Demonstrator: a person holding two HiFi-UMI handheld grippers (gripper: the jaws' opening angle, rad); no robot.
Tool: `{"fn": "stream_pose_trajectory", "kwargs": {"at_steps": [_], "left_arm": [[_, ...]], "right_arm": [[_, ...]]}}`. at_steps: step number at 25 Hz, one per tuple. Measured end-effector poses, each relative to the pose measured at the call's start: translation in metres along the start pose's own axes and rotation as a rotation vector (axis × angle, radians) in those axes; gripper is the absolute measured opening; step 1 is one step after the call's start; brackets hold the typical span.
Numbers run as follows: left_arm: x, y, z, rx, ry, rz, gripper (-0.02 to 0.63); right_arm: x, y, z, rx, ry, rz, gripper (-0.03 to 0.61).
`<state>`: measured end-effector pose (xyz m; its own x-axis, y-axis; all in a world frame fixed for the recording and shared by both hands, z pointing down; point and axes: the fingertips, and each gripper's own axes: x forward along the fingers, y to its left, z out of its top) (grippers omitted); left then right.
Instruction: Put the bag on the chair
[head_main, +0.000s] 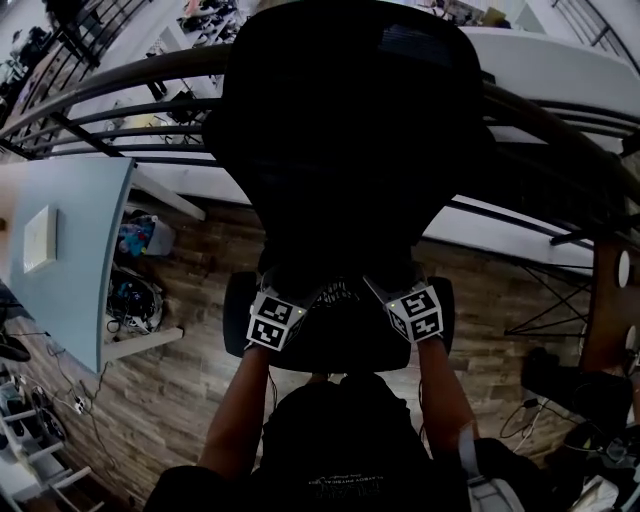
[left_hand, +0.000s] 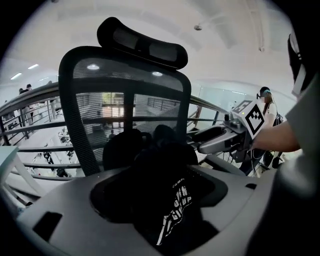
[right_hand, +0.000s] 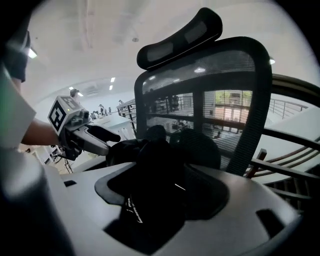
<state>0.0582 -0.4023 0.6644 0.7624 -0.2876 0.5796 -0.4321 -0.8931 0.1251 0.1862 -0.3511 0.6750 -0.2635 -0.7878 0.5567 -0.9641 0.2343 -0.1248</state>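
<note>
Both grippers stand with jaws wide and gripping nothing: the left gripper (head_main: 305, 298) and the right gripper (head_main: 380, 292) flank the bag (head_main: 340, 300) from either side, and neither gripper view shows pads pressing on the fabric. The bag rests on the seat (head_main: 235, 320) of the chair (head_main: 340, 150), pushed back to the foot of the mesh backrest (left_hand: 75, 110). Judgement: placement is effectively done and the step in hand is the release. The next move calls for drawing both grippers straight back toward the person, clear of loose fabric or straps, so nothing drags the bag forward. The bag sits as a soft black heap, so its outline against the black seat is uncertain. Its long axis appears to run side to side across the seat, with its white lettering (left_hand: 175, 210) facing up and toward the seat's front.
</note>
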Motion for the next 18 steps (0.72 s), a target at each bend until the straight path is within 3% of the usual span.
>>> {"fn": "stream_pose_trajectory", "kwargs": {"at_steps": [4,7,9,11,13,15,17,18], "left_arm": [[-0.012,-0.007,0.025,0.029,-0.048,-0.011,0.321],[-0.025,-0.021,0.037,-0.002,-0.079,-0.035,0.318],[-0.035,-0.027,0.048,-0.025,-0.114,-0.042,0.307],[-0.046,-0.028,0.061,-0.024,-0.161,-0.033,0.267],[-0.056,-0.029,0.072,-0.025,-0.201,-0.022,0.221],[-0.066,-0.027,0.077,-0.029,-0.230,0.016,0.159],[-0.073,-0.023,0.081,-0.031,-0.252,0.070,0.041],[-0.077,-0.023,0.083,-0.039,-0.260,0.087,0.035]], "right_arm": [[-0.020,0.001,0.036,-0.037,-0.075,-0.014,0.284],[-0.037,0.011,0.056,-0.106,-0.116,-0.029,0.282],[-0.047,0.017,0.069,-0.147,-0.153,-0.047,0.245],[-0.054,0.023,0.086,-0.170,-0.209,-0.072,0.144],[-0.058,0.030,0.100,-0.173,-0.253,-0.088,0.089],[-0.061,0.038,0.106,-0.171,-0.275,-0.090,0.052],[-0.065,0.044,0.110,-0.166,-0.290,-0.078,0.035],[-0.068,0.046,0.113,-0.162,-0.301,-0.068,0.026]]}}
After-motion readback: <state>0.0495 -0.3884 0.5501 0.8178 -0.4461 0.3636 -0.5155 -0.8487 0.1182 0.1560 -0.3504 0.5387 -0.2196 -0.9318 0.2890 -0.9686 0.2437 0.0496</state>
